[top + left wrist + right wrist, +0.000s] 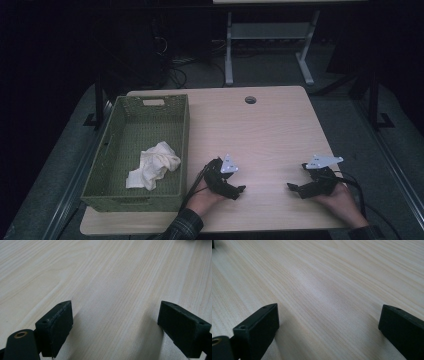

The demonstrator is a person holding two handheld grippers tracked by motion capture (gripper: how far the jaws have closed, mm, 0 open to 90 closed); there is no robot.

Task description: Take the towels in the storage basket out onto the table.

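Observation:
A crumpled white cloth [152, 165] lies inside the green woven basket [112, 145] on the left side of the light wooden table [270, 135]. My left gripper [239, 190] rests low on the table just right of the basket, held in a hand with a plaid sleeve. Its jaws stand wide apart in the left gripper view [115, 325], with bare wood between them. My right gripper [292, 188] lies near the table's front right, pointing left toward the other one. In the right gripper view [328, 327] its jaws are also open over bare wood.
A round cable hole [250, 100] sits near the table's far edge. Behind the table stands a white desk frame [270, 35] amid dark floor and cables. Bare tabletop stretches between and beyond the two grippers.

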